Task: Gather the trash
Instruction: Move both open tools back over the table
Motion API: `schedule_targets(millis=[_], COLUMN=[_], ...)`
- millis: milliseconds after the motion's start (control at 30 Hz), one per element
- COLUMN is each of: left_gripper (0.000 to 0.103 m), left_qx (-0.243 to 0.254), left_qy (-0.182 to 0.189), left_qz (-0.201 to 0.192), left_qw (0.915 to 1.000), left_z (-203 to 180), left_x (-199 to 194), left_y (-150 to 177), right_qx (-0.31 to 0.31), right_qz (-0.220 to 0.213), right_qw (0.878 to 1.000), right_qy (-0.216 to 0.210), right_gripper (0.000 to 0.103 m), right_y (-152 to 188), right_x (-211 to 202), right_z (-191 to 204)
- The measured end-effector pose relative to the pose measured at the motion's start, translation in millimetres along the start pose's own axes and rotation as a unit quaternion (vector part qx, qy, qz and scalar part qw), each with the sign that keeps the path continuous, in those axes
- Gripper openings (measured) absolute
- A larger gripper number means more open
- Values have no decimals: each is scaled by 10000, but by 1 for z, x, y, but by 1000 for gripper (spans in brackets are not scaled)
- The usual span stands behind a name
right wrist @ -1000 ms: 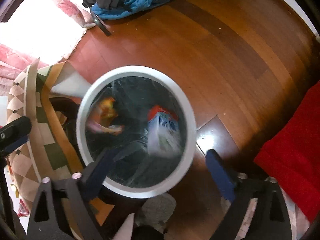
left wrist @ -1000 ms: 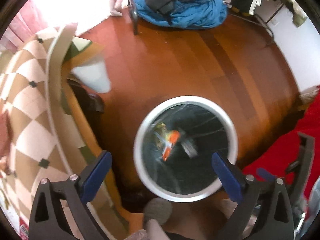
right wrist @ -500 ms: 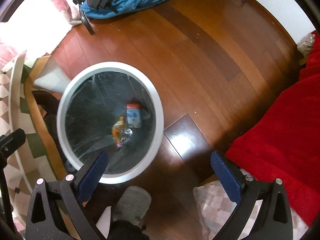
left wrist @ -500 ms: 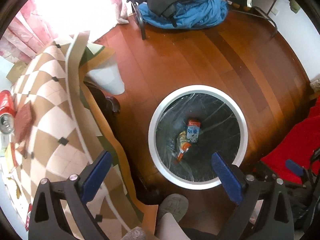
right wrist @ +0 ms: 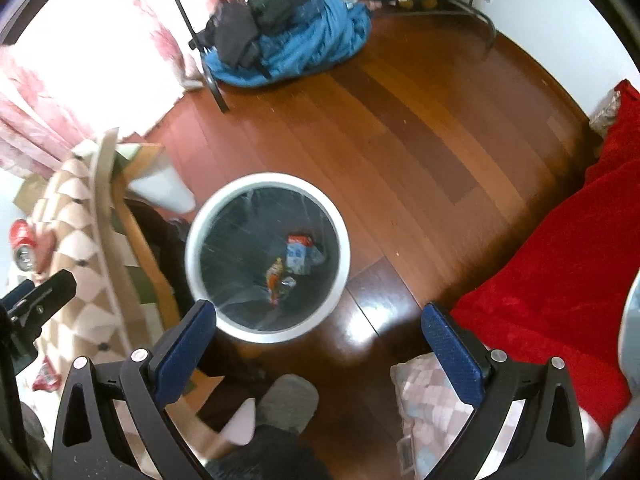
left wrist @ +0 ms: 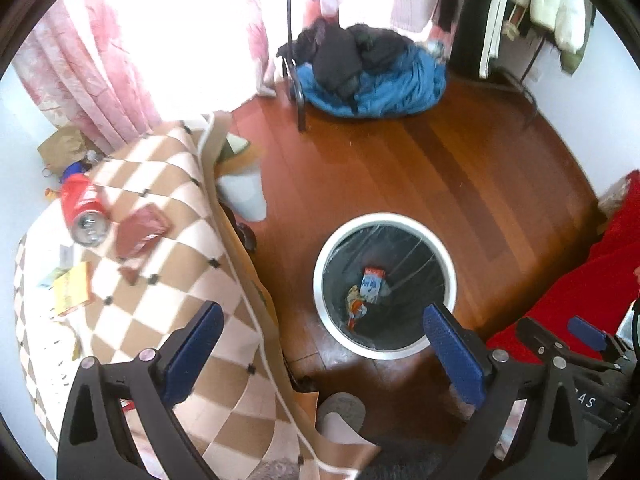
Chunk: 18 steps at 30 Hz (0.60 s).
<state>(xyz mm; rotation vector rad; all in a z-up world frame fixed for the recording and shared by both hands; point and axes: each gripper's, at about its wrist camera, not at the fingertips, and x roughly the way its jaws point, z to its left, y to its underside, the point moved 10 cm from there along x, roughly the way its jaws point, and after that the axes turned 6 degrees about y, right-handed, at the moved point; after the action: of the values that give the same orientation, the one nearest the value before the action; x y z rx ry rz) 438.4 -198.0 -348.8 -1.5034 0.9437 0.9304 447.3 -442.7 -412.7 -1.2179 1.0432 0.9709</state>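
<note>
Both claws spread wide and empty: left claw, right claw. Below and ahead of both, a white-rimmed trash bin on the wood floor, lined with a clear bag. At its bottom, a small milk carton beside an orange snack wrapper, seen again from the right wrist as carton and wrapper.

Probably between drops: two pieces binned, nothing gripped, more waiting.

Left of the left claw and farther out, a bench under a checkered cloth carrying the remaining litter: a red soda can lying on its side, open mouth toward the camera; just right of it a dark red packet; nearer the claw, a yellow wrapper among paper scraps.

Next move, as a guess: swing the left claw leftward over the cloth, line the fingers across the can's round body, pinch mid-barrel so as not to roll it off, then carry back over the bin rim. Flat packets likely harder, needing a low, edge-on pinch against soft cloth.
</note>
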Motion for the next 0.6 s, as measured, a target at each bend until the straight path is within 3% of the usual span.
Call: schedule_targets(millis=[167,333,433,600], left_gripper=[102,102,102,102], left_qx=[-128,-339,-653,-1261], left_qy=[-165,-465,-748,-1300], left_qz=[-376,-793,-742,-380], left_qw=[9991,9952,9923,9827], left_z=[23,78,131,227], left_x=[-56,-112,-128,-129], left_y=[-2,18,51,139], right_qx=[20,-204,-556,-1545], right_qz=[-330,-549,-478,-21], right_qw=[9991,9959,9931,9804], right_qy=[-284,-687,-910,-1222], right_gripper=[103,103,103,103], right_y=[-1,13,36,106], right_x=[-57,-110,-125,-122], right_z=[20,65,105,192])
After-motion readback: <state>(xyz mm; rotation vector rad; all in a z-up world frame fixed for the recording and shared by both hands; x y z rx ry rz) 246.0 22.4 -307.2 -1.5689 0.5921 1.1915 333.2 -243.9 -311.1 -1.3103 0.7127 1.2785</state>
